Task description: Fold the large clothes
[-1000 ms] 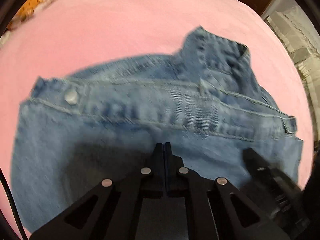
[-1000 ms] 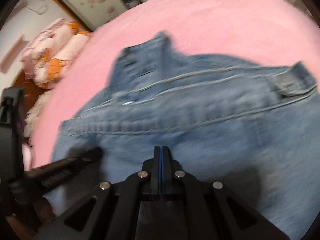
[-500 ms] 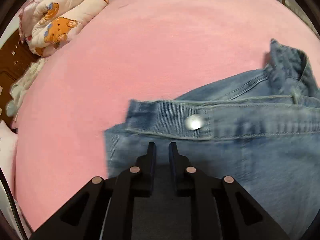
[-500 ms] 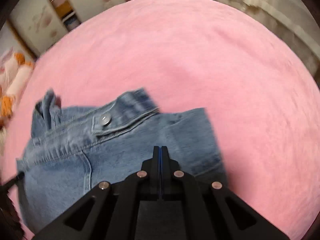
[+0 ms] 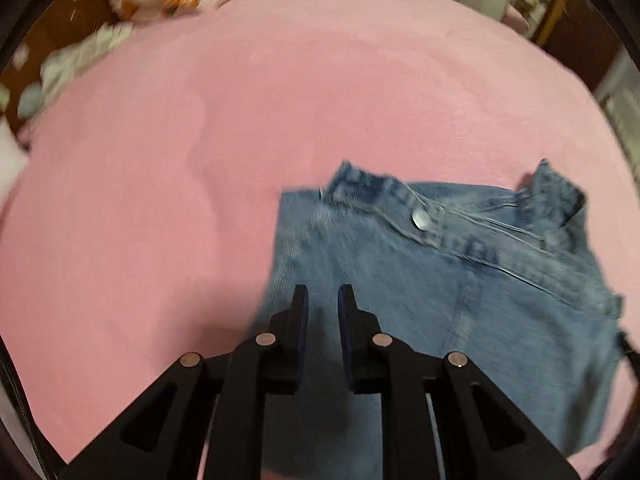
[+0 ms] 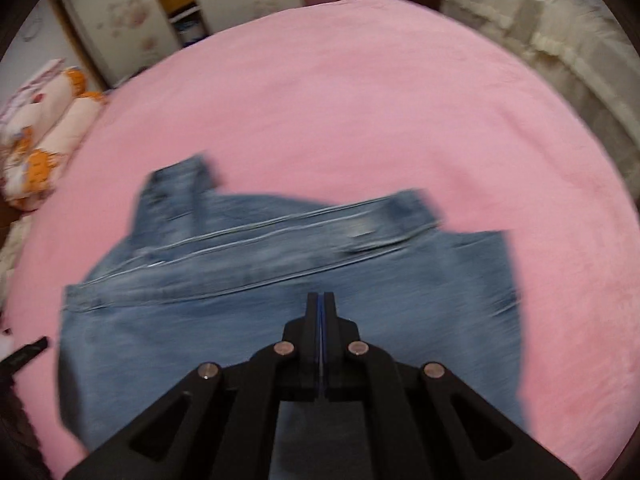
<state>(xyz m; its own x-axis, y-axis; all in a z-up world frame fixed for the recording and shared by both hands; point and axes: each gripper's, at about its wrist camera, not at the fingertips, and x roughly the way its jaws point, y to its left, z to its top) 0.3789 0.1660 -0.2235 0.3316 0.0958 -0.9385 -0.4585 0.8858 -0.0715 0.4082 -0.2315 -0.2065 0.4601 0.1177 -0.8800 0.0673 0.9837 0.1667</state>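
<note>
The jeans (image 5: 460,292) lay folded on the pink bedspread (image 5: 200,160), waistband and metal button (image 5: 421,219) turned toward the far side. Over the last second the left gripper (image 5: 322,300) had gone from pressed shut to parted, with a clear gap between its fingers and nothing held in it. That suggested a fold had just been laid down and let go, so the next fold or a smoothing pass was probably due. The left gripper hung low over the near left edge of the denim, pointing across it toward the waistband. The right gripper (image 6: 321,300) had stayed closed throughout, its fingers tight together above the middle of the jeans; the blur made it hard to say, but it seemed to pinch no cloth. It pointed forward over the waistband (image 6: 280,236), with the pillows (image 6: 44,132) well off to the left.
</note>
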